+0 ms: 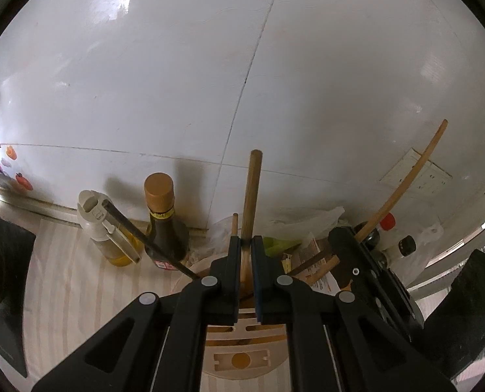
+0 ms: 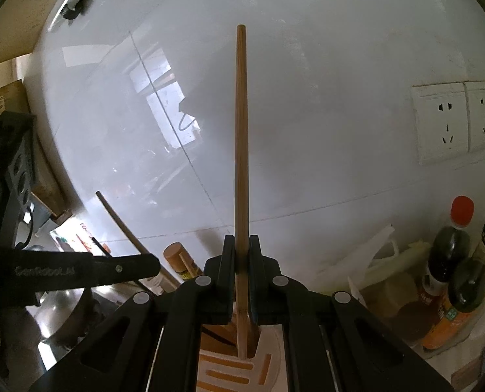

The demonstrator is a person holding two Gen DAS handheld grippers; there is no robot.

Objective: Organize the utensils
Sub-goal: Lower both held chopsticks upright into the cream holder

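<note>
Left gripper (image 1: 246, 245) at lower centre of left wrist view, pitched down, tongs clamped on wooden stick (image 1: 250, 202). Right gripper (image 2: 241, 245) at lower centre of its view, tongs clamped on long wooden handle (image 2: 241, 147). Both shafts near upright, long axis vertical, lower ends in slotted round utensil holder (image 1: 242, 359). Striped countertop (image 1: 66, 277); white tiled wall (image 1: 210, 65); sauce bottle (image 1: 164, 222) left of centre; wall sockets (image 2: 451, 121) at right.

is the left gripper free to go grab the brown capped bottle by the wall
Probably not yet. The left gripper is shut on a wooden utensil handle standing in the holder. The brown-capped bottle stands unblocked beside the spray bottle.
</note>
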